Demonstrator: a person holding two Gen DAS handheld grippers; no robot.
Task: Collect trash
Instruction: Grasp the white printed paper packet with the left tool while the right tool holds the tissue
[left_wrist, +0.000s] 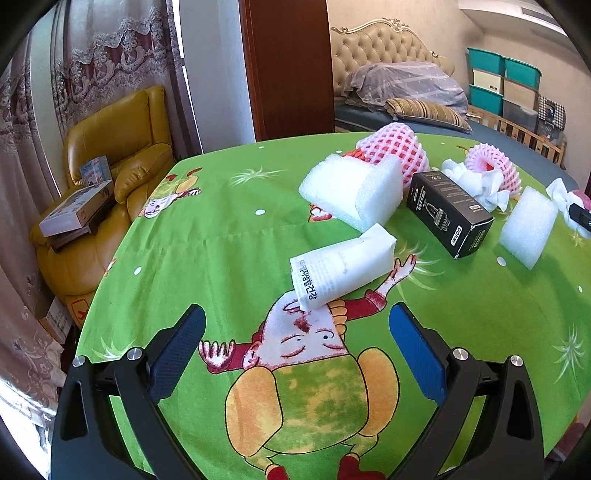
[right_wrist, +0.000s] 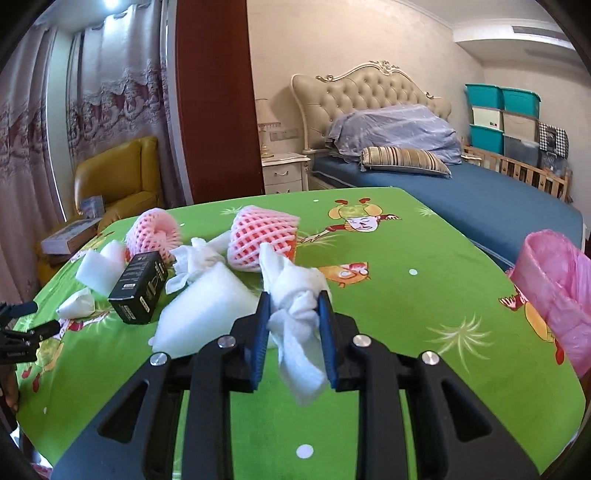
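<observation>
My right gripper (right_wrist: 294, 308) was clamped on a crumpled white tissue (right_wrist: 295, 295), the blue pads pressing it from both sides, one end sticking up above the fingers and the other drooping below them. It hung over the green cartoon tablecloth (right_wrist: 424, 295). Off to the right, at the table's edge, sat a pink plastic bag (right_wrist: 554, 288) with its mouth rolled open, well apart from the tissue.

Just beyond the gripper on the left lay a white foam block (right_wrist: 207, 310), and behind it a second crumpled tissue (right_wrist: 195, 262). A black box (right_wrist: 138, 291) lay on its side beside that, touching a pink foam fruit net (right_wrist: 153, 232). Another pink net (right_wrist: 258, 236) lay farther back, behind the held tissue.

My left gripper (left_wrist: 297, 354) stood wide with nothing between its fingers, low over the cloth. Just ahead of it lay a white paper packet (left_wrist: 340, 267) with printed text on one end. Past that were a curved white foam piece (left_wrist: 354, 194) leaning against a pink net, then the black box (left_wrist: 448, 212), and a smaller foam block (left_wrist: 530, 227) to the right.

Behind the table stood a yellow armchair (left_wrist: 118, 147) with boxes on it, and a bed (right_wrist: 461, 199).
</observation>
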